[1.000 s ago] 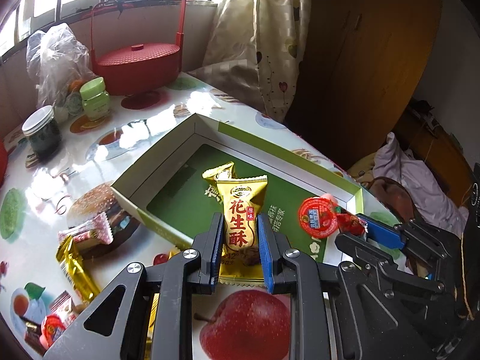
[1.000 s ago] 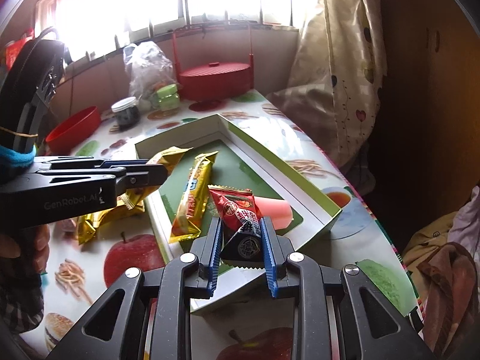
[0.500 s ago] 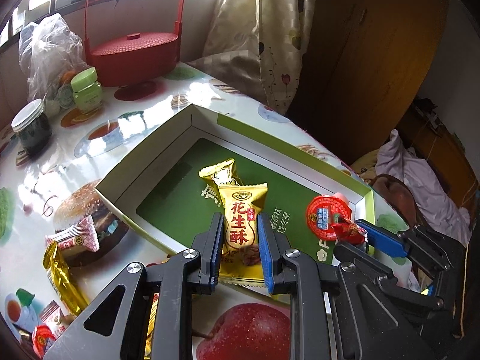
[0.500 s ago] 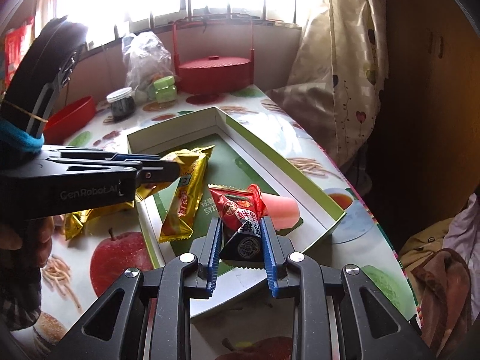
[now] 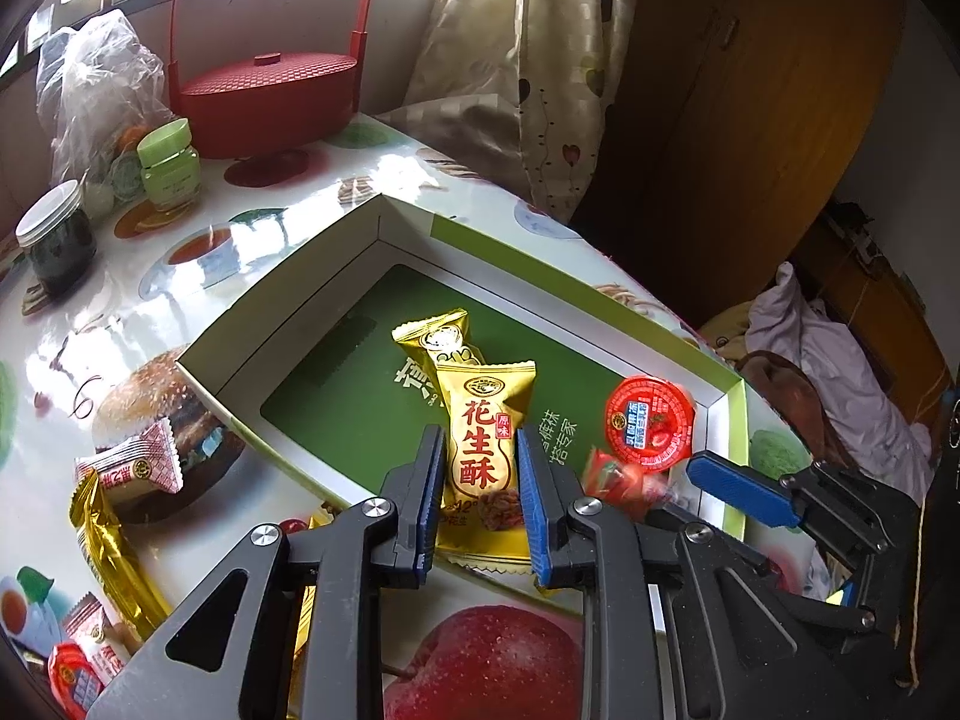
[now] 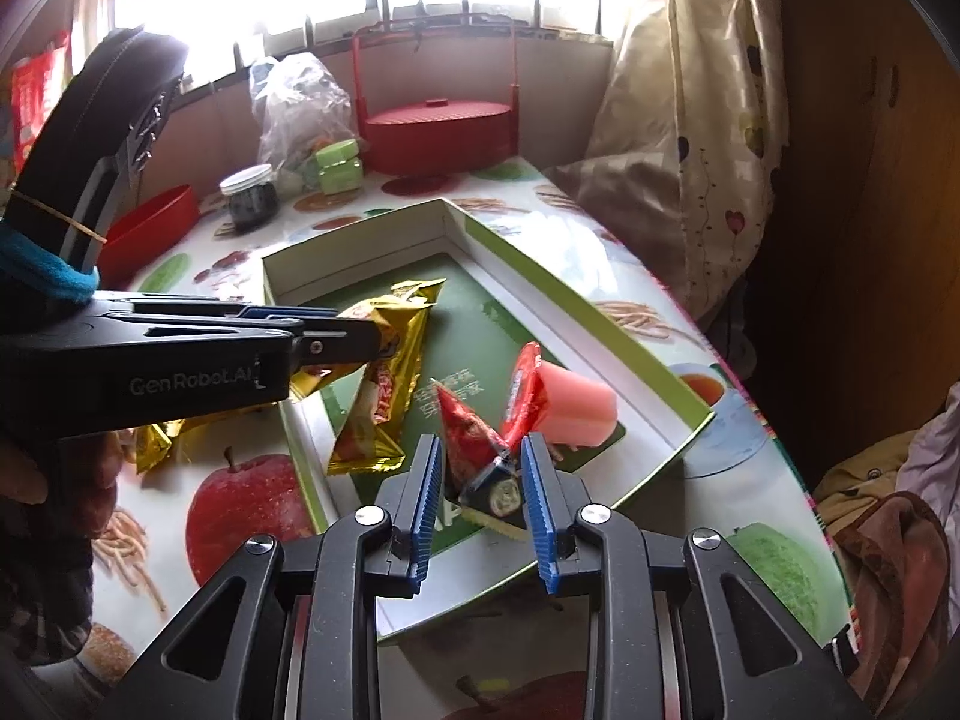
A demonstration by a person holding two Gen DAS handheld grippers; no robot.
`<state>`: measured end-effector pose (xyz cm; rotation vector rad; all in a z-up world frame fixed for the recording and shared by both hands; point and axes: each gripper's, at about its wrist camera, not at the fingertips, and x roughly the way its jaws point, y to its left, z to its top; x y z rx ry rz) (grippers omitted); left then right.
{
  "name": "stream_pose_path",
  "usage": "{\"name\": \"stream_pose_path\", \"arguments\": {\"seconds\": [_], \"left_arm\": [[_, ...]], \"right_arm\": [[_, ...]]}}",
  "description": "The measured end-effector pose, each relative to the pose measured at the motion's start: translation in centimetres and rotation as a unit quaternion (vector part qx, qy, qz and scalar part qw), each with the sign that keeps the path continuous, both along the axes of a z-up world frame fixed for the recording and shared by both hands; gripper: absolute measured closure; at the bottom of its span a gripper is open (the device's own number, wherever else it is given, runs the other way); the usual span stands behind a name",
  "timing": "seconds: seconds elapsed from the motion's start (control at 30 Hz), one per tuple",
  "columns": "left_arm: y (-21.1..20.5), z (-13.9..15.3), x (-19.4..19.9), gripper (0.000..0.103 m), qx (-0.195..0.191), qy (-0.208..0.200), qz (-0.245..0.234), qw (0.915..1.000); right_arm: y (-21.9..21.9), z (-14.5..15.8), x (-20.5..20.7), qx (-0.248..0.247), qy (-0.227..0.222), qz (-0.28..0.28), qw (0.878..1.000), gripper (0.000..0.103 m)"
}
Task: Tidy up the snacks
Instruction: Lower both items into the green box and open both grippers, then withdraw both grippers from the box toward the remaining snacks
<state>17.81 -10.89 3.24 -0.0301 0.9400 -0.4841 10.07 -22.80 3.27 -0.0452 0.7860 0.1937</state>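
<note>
Over the green box on the worktop, both tools now let go; the left gripper has its jaws opening, a thin gap showing beside the yellow peanut bar, which a second ago was pinched tight; the right gripper also opens its jaws around the red packet, now tilted and loose between them; both snacks seem about to land in the box, beside the red jelly cup.
</note>
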Motion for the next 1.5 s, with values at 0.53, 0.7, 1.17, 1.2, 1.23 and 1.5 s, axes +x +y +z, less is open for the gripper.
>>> {"name": "stream_pose_path", "arguments": {"seconds": [0.53,0.7,1.17,1.2,1.23,1.5], "left_arm": [[-0.1,0.3,-0.8,0.055,-0.002,0.0,0.0,1.0],[0.1,0.9,-1.7,0.055,-0.003,-0.006,0.001,1.0],[2.4,2.8,-4.7,0.055,-0.021,-0.028,0.013,0.9993],[2.6,2.9,-4.9,0.055,-0.021,-0.03,0.014,0.9992],[3.0,3.0,-5.1,0.054,-0.022,-0.031,0.017,0.9991],[6.3,2.8,-6.8,0.054,-0.024,-0.036,0.055,0.9976]], "right_arm": [[0.0,-0.1,-0.4,0.002,0.003,-0.006,1.0,0.066],[0.0,0.2,-0.8,0.005,-0.002,-0.011,1.0,0.059],[0.9,1.4,-2.4,0.009,-0.013,-0.005,1.0,0.056],[1.1,1.5,-2.6,0.009,-0.015,-0.004,1.0,0.056],[1.2,1.6,-2.6,0.01,-0.015,-0.003,1.0,0.056],[2.6,2.1,-3.2,0.01,-0.021,0.014,1.0,0.054]]}}
